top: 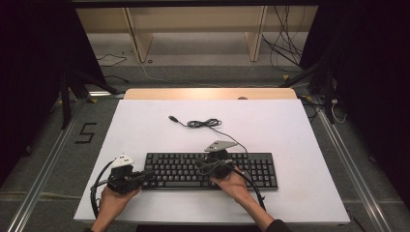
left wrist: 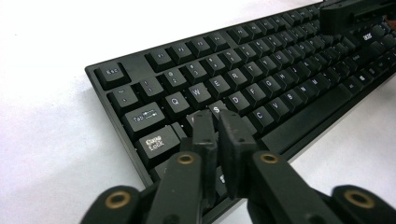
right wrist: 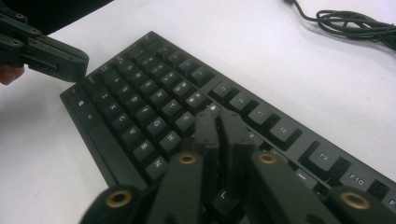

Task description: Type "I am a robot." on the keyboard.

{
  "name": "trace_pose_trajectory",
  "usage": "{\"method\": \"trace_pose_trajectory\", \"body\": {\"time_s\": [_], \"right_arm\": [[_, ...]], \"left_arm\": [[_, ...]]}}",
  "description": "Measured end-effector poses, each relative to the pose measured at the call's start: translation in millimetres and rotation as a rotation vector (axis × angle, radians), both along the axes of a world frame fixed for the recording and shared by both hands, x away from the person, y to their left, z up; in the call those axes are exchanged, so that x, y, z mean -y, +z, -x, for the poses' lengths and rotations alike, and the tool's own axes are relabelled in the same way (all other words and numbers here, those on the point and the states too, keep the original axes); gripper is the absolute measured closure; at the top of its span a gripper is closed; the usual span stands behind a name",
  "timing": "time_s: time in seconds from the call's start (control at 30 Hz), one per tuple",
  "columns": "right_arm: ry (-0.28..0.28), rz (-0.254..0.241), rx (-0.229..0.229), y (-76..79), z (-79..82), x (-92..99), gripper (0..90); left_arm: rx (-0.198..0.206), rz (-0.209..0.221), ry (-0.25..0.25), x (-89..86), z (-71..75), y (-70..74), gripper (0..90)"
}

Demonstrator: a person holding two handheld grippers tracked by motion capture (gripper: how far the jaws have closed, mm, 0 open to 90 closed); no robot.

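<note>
Nearest to me, my left tongs (left wrist: 218, 122) have their jaws drawn narrow, pads almost together with nothing between them, tips poised over the left end of the black keyboard (top: 211, 170), right by the A and S keys. In the high view the same left tongs (top: 143, 174) sit at the keyboard's left edge, pointing along the key rows toward the right.

My right tongs (right wrist: 219, 122) are just as narrow and empty, tips over the middle of the board near the upper letter row and the function keys; from above the right tongs (top: 216, 164) hang over the keyboard's centre.

The keyboard lies across the white tabletop (top: 145, 121) with its long axis running left to right, front edge toward me. Both sets of tongs are already above it, so I judge the coming move is straight down onto a key, with each closed tip used as a poking finger. The left one covers the left letters, the right one the middle.

Farther off, the keyboard's coiled USB cable (top: 204, 123) lies loose on the tabletop behind the board, well apart from both tips.
</note>
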State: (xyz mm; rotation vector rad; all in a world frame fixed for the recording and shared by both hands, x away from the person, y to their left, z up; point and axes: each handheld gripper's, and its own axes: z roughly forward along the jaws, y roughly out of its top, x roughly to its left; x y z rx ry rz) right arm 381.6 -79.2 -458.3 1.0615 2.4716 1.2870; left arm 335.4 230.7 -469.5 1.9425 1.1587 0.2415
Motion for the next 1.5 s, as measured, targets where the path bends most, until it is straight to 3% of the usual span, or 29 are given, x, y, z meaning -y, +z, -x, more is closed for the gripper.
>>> {"method": "trace_pose_trajectory", "body": {"time_s": [1.0,1.5], "right_arm": [[-0.005,0.041,-0.029,-10.8,-8.2,-9.7,90.0],[-0.01,0.058,-0.04,-15.0,-10.8,-11.5,90.0]], "left_arm": [[-0.026,-0.02,0.007,-0.8,-3.3,-4.0,88.9],[-0.049,-0.058,-0.003,0.9,-5.8,-7.6,88.9]]}}
